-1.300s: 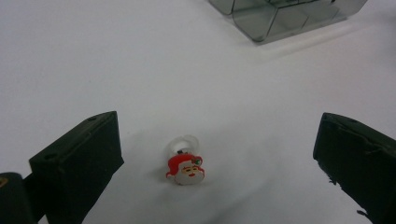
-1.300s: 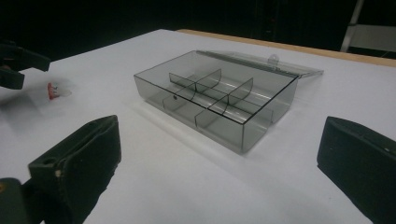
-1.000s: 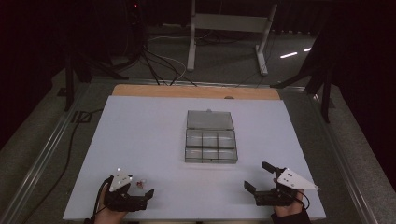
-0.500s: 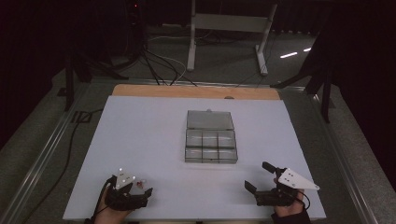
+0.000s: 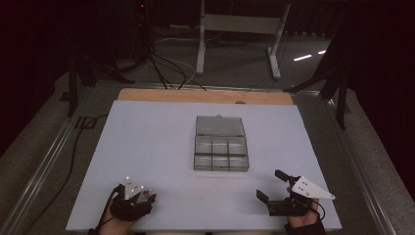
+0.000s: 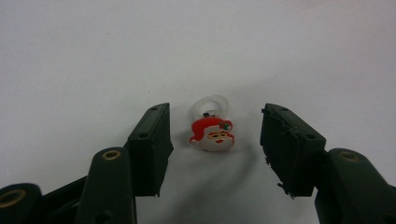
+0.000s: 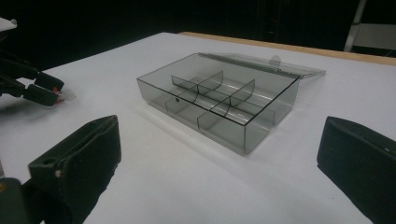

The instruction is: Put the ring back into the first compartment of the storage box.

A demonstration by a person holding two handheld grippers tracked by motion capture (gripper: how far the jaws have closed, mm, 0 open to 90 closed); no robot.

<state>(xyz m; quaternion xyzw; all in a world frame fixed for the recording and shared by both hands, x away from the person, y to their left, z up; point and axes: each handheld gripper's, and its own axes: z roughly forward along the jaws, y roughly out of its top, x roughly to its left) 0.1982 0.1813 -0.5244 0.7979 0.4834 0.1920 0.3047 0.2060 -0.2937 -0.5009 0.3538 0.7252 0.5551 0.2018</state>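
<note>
Resting at the near left corner of the white desk [image 5: 147, 142], the left gripper [image 5: 145, 196] points toward the middle, a hand [image 5: 120, 215] wrapped round its black body. Its fingers [image 6: 149, 144] have just been closing and now stand part-way in, one on each side of a small Santa-head charm [image 6: 212, 134]; neither pad touches it, gaps show on both sides. Charm lies flat on the desk: red hat, white beard, a clear plastic loop [image 6: 210, 103] at its top end, pointing away from the gripper. From the right gripper view the same charm is a red and white speck at the tips of the left gripper [image 7: 53, 95].

Centre of desk: a smoky clear plastic box [image 5: 220, 149], lid [image 5: 219, 126] swung open and lying flat on the far side. Dividers [image 7: 212, 93] split it into six compartments, two rows of three; what lies in them can't be made out. Box is well apart from both grippers.

Near right corner: right gripper [image 5: 271, 185] lies low on the desk, held by the other hand [image 5: 303, 220], grey three-cornered plate [image 5: 311, 188] on top. Its fingers [image 7: 79, 158] are spread wide, nothing between them, aimed at the box. A wooden strip [image 5: 205, 95] runs along the far edge of the desk.
</note>
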